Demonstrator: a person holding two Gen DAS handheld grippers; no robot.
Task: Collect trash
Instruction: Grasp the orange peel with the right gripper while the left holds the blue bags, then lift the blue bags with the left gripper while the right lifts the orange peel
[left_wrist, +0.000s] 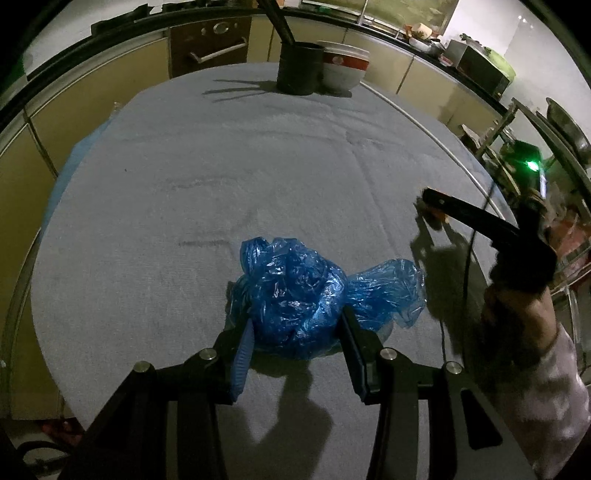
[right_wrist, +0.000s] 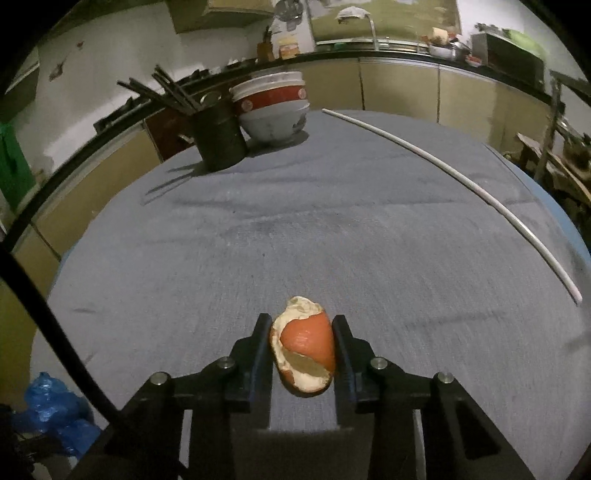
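Note:
A crumpled blue plastic bag (left_wrist: 295, 280) lies on the grey tablecloth (left_wrist: 221, 166), and my left gripper (left_wrist: 297, 319) is shut on its near part, one pad against each side. A loose lobe of the bag spreads out to the right. My right gripper (right_wrist: 302, 321) is shut on a piece of orange peel (right_wrist: 306, 343), orange outside and white pith showing, just above the cloth. In the left wrist view the right gripper (left_wrist: 424, 206) hangs over the table's right side, held by a person's hand (left_wrist: 517, 314). The bag (right_wrist: 55, 410) also shows at the lower left of the right wrist view.
A dark cup with chopsticks (right_wrist: 219, 140) and a stack of white and red bowls (right_wrist: 273, 107) stand at the table's far end. A thin white rod (right_wrist: 443, 173) lies along the right side. Kitchen cabinets (left_wrist: 92, 103) surround the table.

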